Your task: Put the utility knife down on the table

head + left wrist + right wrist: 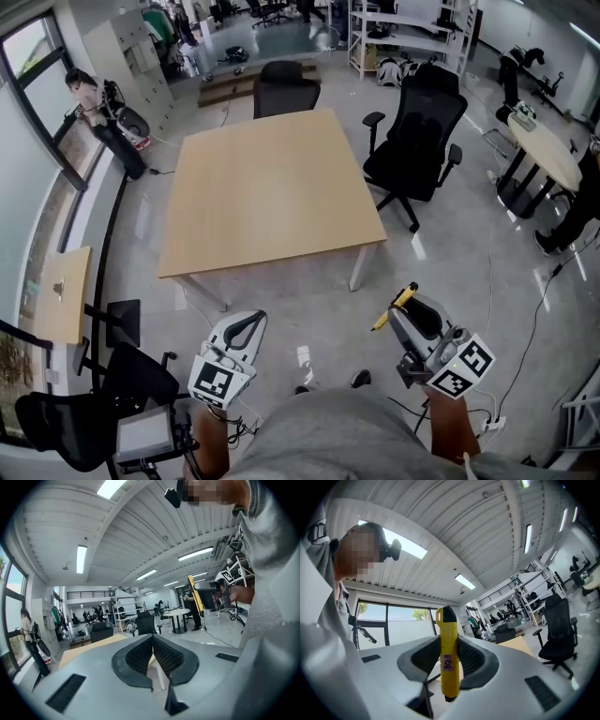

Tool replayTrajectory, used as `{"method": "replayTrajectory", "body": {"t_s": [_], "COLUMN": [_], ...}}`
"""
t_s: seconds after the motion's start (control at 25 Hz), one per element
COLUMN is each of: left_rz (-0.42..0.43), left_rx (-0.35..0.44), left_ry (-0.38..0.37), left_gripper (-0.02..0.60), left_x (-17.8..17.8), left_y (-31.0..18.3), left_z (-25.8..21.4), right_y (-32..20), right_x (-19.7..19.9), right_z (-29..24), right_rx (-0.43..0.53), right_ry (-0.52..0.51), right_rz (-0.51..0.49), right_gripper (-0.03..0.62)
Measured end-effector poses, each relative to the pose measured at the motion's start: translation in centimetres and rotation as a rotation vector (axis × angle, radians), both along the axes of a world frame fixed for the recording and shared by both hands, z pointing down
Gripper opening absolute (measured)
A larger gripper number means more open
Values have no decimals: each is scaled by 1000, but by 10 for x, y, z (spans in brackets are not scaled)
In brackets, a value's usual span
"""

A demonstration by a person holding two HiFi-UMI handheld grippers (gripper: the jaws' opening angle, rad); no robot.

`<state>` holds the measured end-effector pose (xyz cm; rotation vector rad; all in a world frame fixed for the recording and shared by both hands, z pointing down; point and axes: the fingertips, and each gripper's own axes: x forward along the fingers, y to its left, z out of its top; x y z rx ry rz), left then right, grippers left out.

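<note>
The knife is clamped in the right tool; the left tool is closed, empty. The surface lies well apart — if released early, the knife would be dropped on the floor.

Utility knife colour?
The utility knife is yellow with a black tip; right gripper view shows it best.

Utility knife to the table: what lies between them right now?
Only bare grey floor, seen in the head view. The utility knife is clamped in the right tongs, short of the table and its near edge.
</note>
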<state>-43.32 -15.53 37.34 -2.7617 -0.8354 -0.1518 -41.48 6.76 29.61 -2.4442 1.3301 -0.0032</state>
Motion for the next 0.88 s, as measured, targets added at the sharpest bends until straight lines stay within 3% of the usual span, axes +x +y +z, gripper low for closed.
{"method": "replayTrajectory", "body": {"t_s": [0.88], "left_rz": [106], "left_rx": [39], "left_ry": [4], "left_gripper": [6], "left_x": [78], "left_y": [163], "left_z": [-2], "right_y": [165], "right_x": [47], "right_z": [4], "right_rx": [21], "right_ry": [5], "right_rz": [110], "right_gripper": [117]}}
